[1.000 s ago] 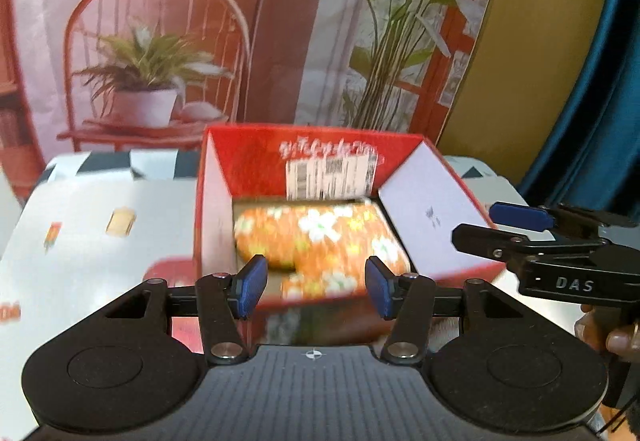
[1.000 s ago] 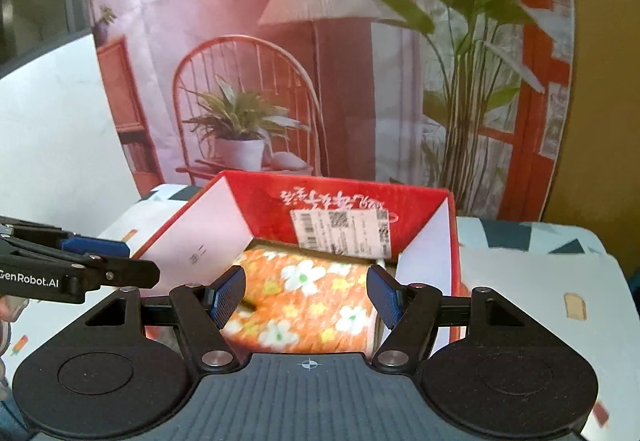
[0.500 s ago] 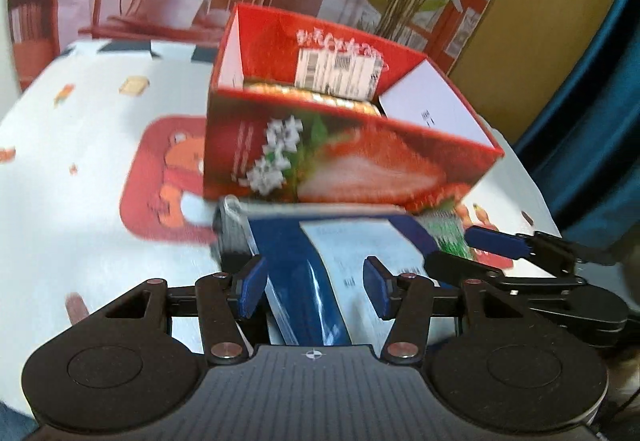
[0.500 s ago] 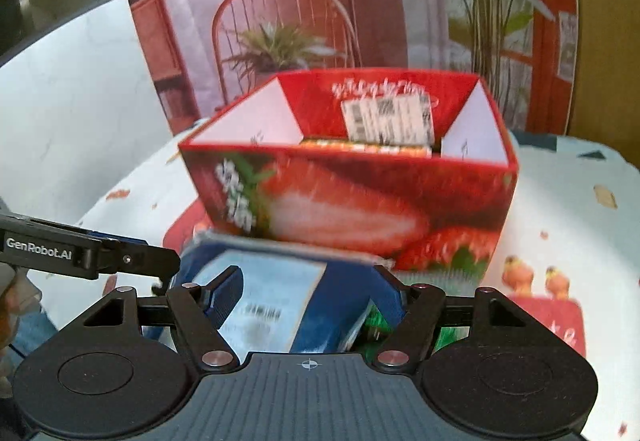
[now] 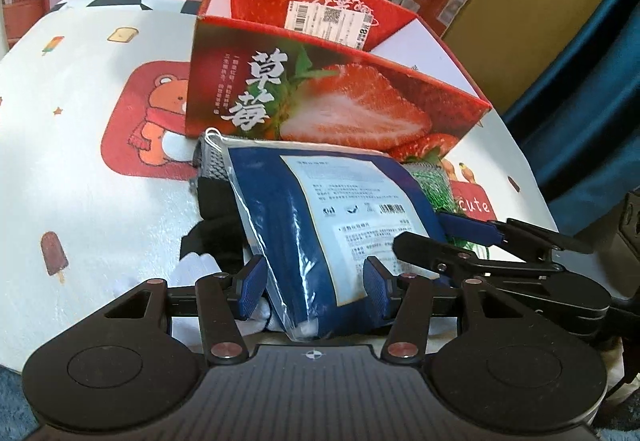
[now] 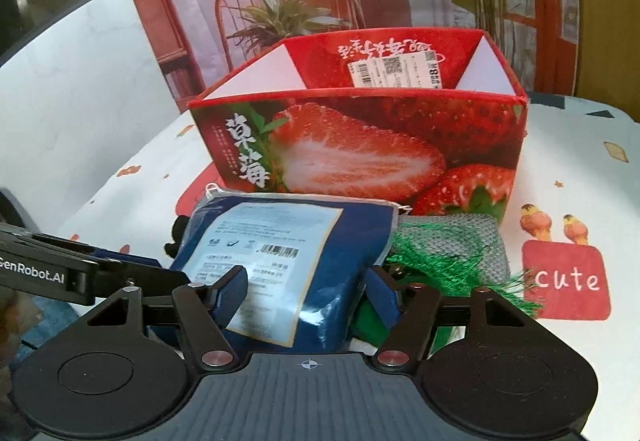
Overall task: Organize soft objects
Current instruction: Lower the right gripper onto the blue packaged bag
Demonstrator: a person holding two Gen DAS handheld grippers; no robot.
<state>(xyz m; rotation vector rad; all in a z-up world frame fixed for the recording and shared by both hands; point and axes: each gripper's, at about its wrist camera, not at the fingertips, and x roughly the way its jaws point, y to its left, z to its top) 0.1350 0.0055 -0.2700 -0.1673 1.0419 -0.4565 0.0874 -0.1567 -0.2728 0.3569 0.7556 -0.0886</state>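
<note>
A blue soft packet (image 5: 320,209) (image 6: 288,241) in clear wrap, with a pale label, lies on top of a pile in front of the red strawberry box (image 5: 340,109) (image 6: 360,145). My left gripper (image 5: 314,287) straddles the packet's near end, jaws apart, pads beside the wrap without squeezing it. My right gripper (image 6: 306,295) is also over the packet; its jaws are closing with the packet between them, and the wrap does not look pinched. Each gripper shows in the other's view, the right gripper (image 5: 448,237) on the right, the left gripper (image 6: 120,261) on the left.
Under the packet lie a grey cloth with green tassels (image 6: 452,245) (image 5: 428,181), a black item (image 5: 216,209), a white one (image 5: 196,269) and a grey mesh piece (image 5: 212,157). The tablecloth (image 5: 100,201) carries cartoon prints. A backdrop stands behind the box.
Both grippers have come down from above the open box to the pile in front of it. The blue packet now lies between both pairs of jaws; the box's inside is out of sight.
</note>
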